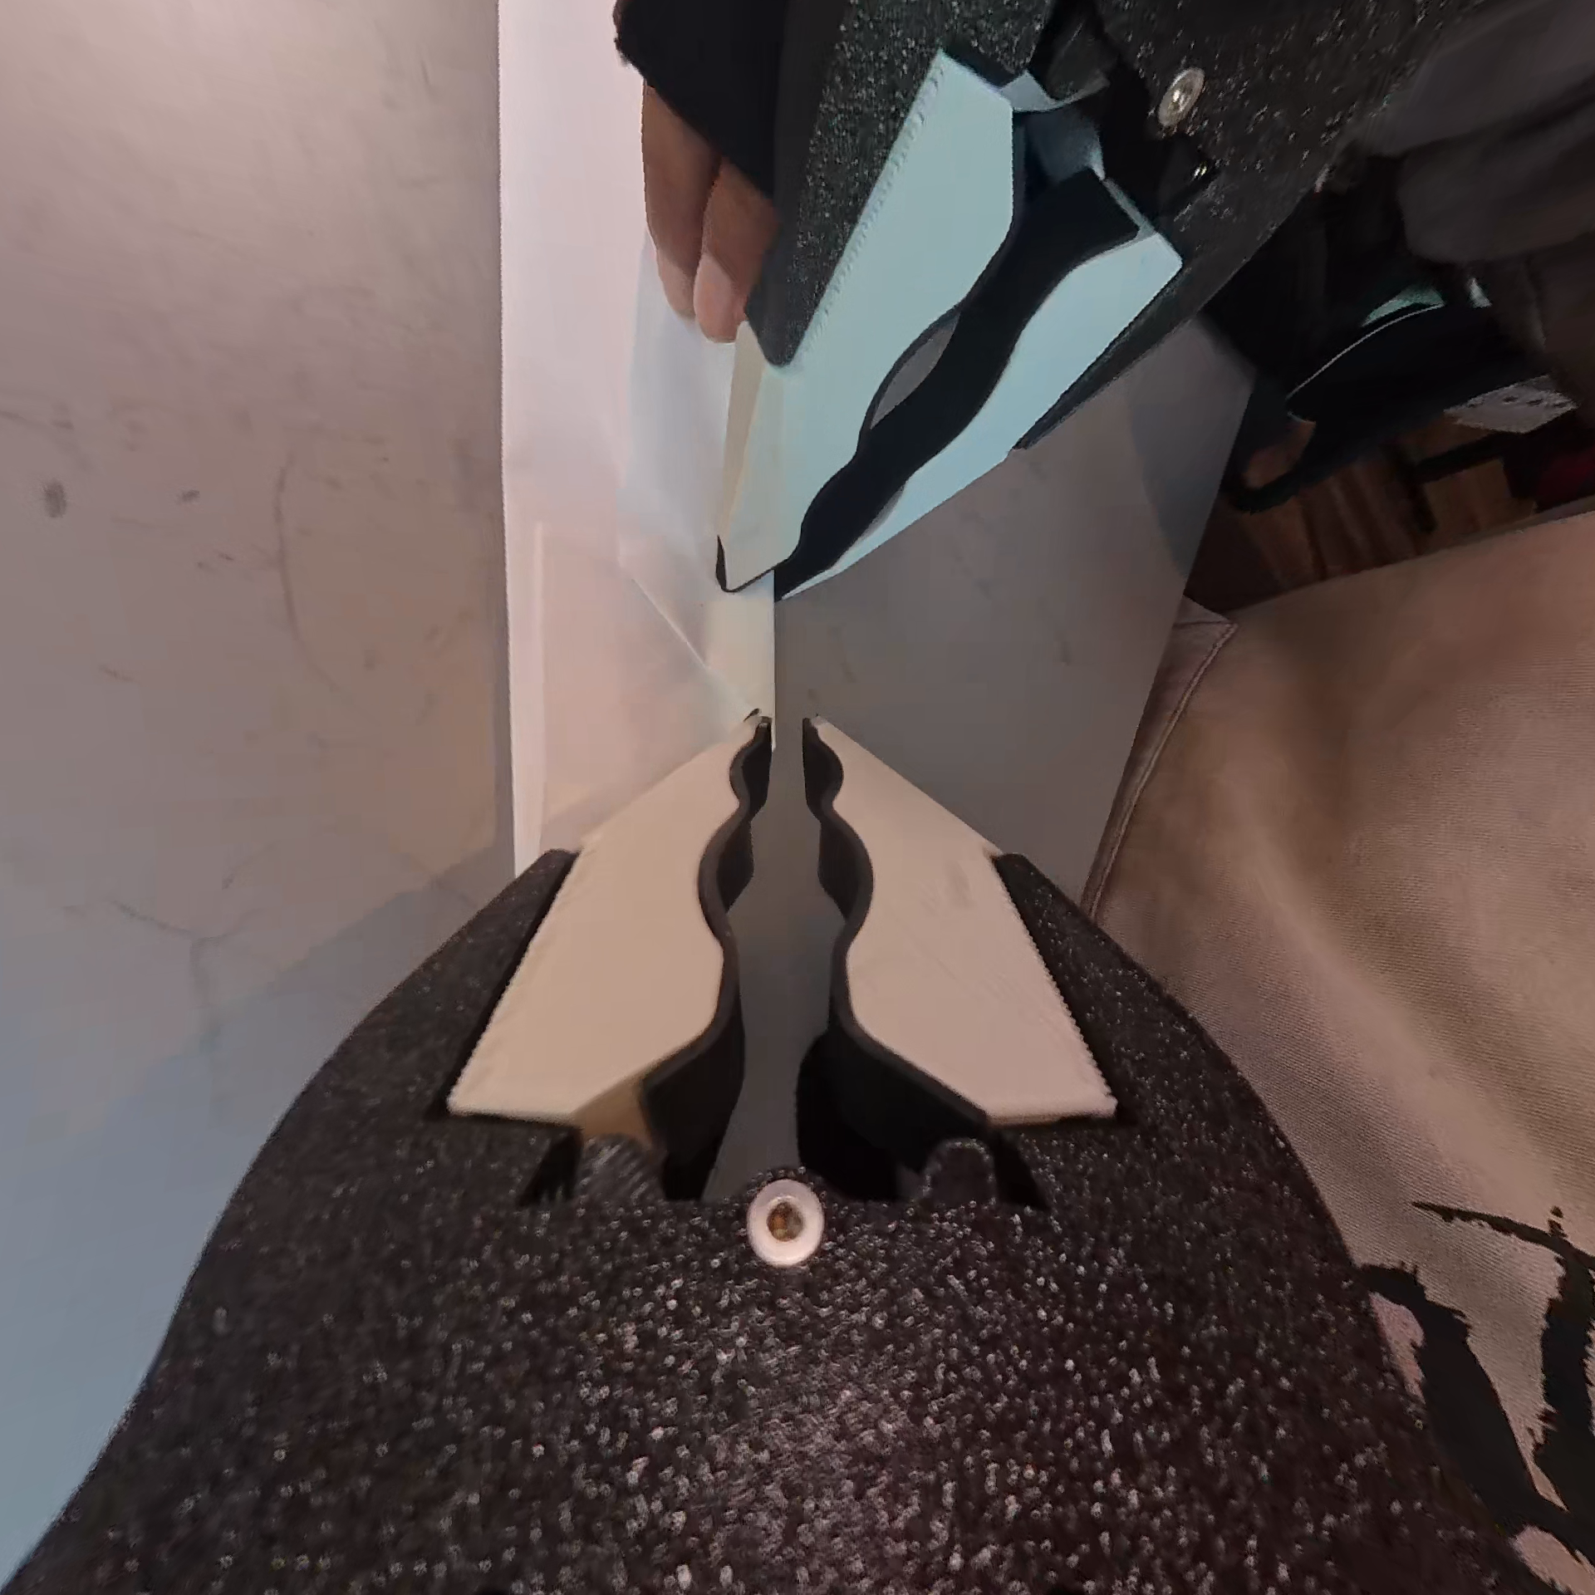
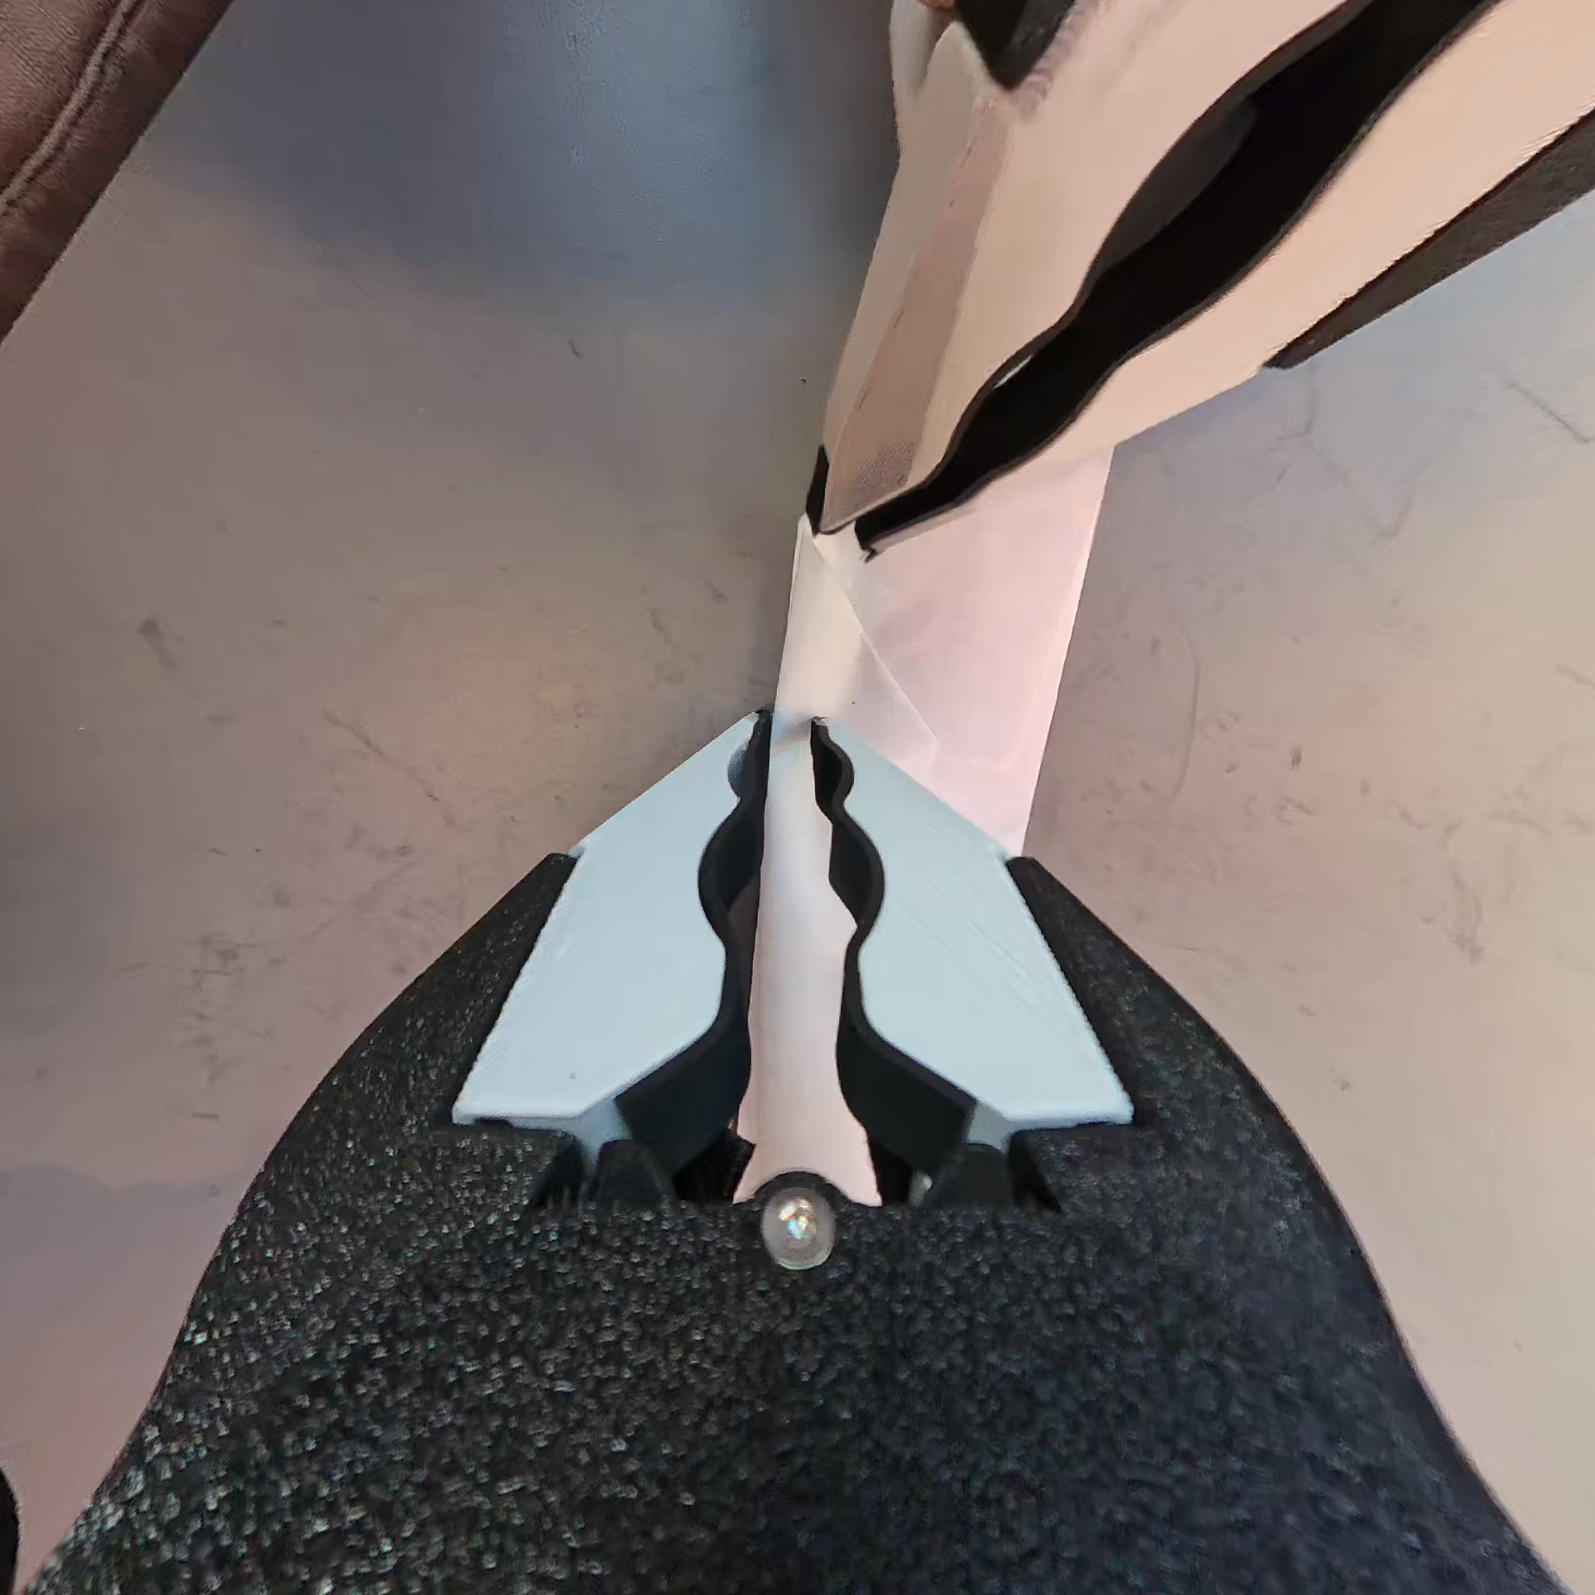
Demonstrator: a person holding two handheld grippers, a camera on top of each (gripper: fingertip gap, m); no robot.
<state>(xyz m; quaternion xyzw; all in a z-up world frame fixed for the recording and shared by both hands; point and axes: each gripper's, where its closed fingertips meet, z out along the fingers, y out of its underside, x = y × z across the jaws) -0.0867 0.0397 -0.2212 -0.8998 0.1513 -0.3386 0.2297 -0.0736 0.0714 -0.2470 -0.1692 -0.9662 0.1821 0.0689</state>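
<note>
So here's my setup: both grippers are on the same white sheet of folded paper (image 2: 967, 656), which lies on a pale, scuffed grey tabletop (image 2: 431, 518). I'll use the paper as my landmark.

My right gripper (image 2: 787, 721), the one with pale blue fingers and a black pebbled body, is at the near end of the paper. A raised fold of it runs straight down the gap between the fingers, and the jaws are pinched in on that fold at the tips, so it's grasping the paper.

My left gripper (image 1: 781, 723), cream fingers and the same black body, meets the paper's upright folded edge (image 1: 751, 665) from the opposite end. Its tips sit right at that edge with a thin gap between them. I honestly can't tell whether they're clamped on the paper or just straddling it.

In the left wrist view, the right gripper (image 1: 747, 583) comes down onto the paper from above, and a person's hand (image 1: 703, 233) is wrapped around its body. Off to the side of the paper, past the table edge, is beige fabric with a black print (image 1: 1346, 949).

In the right wrist view, the left gripper (image 2: 841, 531) comes in at the far end of the paper, tips on the crease.
</note>
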